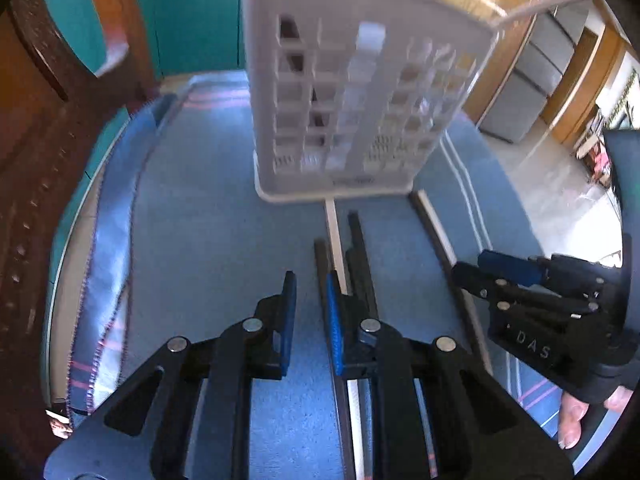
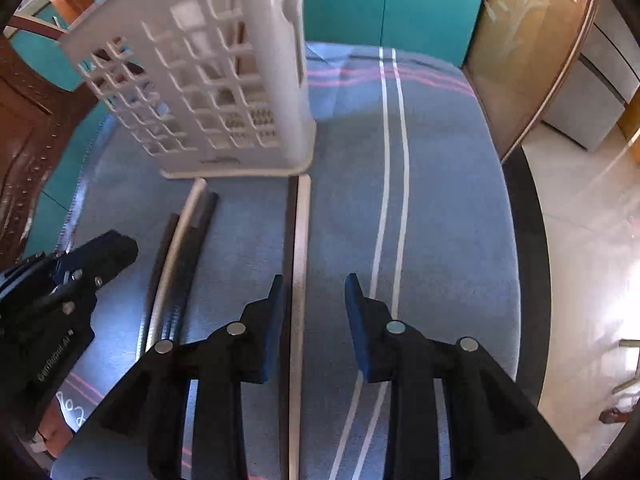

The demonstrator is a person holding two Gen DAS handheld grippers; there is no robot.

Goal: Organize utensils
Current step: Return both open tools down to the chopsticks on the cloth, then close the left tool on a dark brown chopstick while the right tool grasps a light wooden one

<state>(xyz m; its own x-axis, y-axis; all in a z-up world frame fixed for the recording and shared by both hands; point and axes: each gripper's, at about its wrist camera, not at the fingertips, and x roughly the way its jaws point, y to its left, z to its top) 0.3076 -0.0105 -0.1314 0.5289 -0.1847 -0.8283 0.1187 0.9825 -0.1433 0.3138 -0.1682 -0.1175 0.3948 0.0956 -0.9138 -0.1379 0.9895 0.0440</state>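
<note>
Left wrist: right tool [image 1: 474, 270] reads "DAS".

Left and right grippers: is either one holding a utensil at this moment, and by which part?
Nothing is held. The left gripper and right gripper both stand open over the cloth, and the chopsticks lie flat before the white caddy.

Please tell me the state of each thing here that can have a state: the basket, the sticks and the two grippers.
Basket: upright on the cloth, something dark inside.
Left sticks: flat on the cloth, in front of the basket, not held.
Right stick: flat, alone, not held.
Left gripper: fingers apart, empty.
Right gripper: fingers apart, empty; the right stick runs beside its left finger.
</note>
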